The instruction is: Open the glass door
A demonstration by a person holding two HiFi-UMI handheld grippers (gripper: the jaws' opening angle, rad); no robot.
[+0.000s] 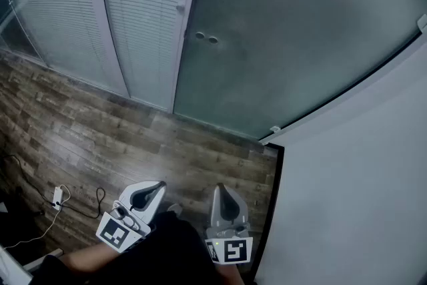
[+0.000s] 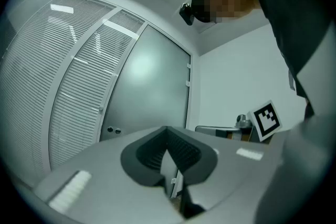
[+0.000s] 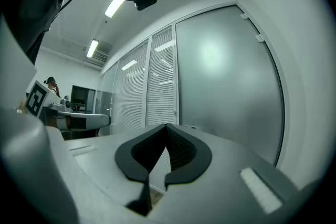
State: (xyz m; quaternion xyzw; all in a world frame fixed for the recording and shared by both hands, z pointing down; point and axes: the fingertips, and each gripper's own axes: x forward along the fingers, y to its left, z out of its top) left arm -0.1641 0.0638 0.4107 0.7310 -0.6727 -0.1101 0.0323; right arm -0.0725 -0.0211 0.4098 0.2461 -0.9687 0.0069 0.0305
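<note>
The frosted glass door [image 1: 287, 30] stands closed ahead of me, with two small round fittings [image 1: 205, 38] near its left edge. The door also fills the middle of the left gripper view [image 2: 152, 86] and the right gripper view [image 3: 220, 76]. My left gripper [image 1: 160, 185] and right gripper [image 1: 220, 187] are held low, side by side, well short of the door. Both point toward it. The left gripper [image 2: 168, 128] has its jaw tips together and holds nothing. The right gripper [image 3: 166, 126] is likewise shut and empty.
Glass panels with white blinds [image 1: 140, 10] adjoin the door on the left. A white wall [image 1: 360, 197] runs along the right. On the wood floor [image 1: 133, 137] at lower left lie a cable and a small white adapter [image 1: 57, 197].
</note>
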